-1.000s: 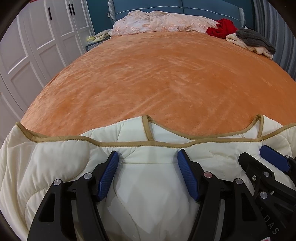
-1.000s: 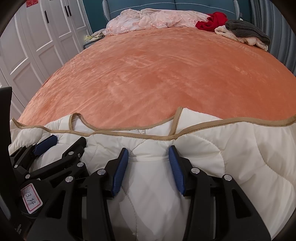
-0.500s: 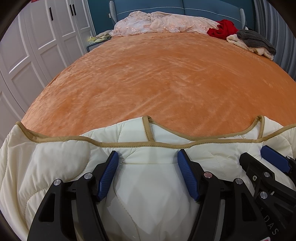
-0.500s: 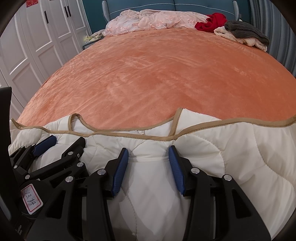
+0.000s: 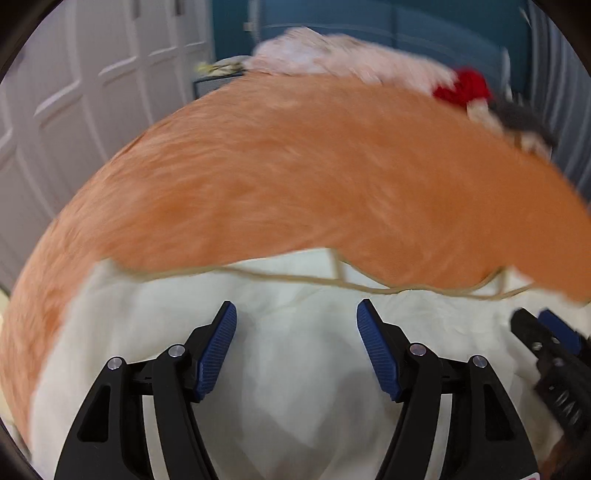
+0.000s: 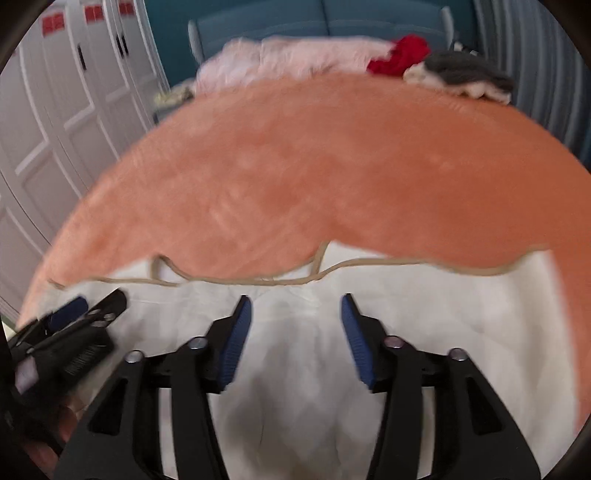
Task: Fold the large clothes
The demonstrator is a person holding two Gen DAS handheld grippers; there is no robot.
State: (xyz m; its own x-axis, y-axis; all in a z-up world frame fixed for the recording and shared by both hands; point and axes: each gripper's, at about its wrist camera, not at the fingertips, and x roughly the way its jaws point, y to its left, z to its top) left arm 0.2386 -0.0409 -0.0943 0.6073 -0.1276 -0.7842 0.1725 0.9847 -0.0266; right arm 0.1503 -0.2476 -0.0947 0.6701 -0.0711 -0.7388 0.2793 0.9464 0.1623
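Nearest me, the left gripper (image 5: pixel 296 314) and right gripper (image 6: pixel 296 307) hover side by side over the cream quilted garment (image 5: pixel 295 369); both have just been widening, pads spread and pressing nothing, the cloth lying loose beneath. I see the garment at the near edge of the orange bed cover (image 6: pixel 314 177), tan piping along its far hem. Beyond the cover, blurred pink bedding (image 6: pixel 295 55) and a red cloth (image 6: pixel 402 55) lie by the blue headboard (image 6: pixel 332 18)

Even, soft daylight, no glare. Motion blur smears both fisheye views, worst on the plush orange bedspread (image 5: pixel 332 177) and far clothes; black vignette corners, edges bowed. Faint shadows between fingers.
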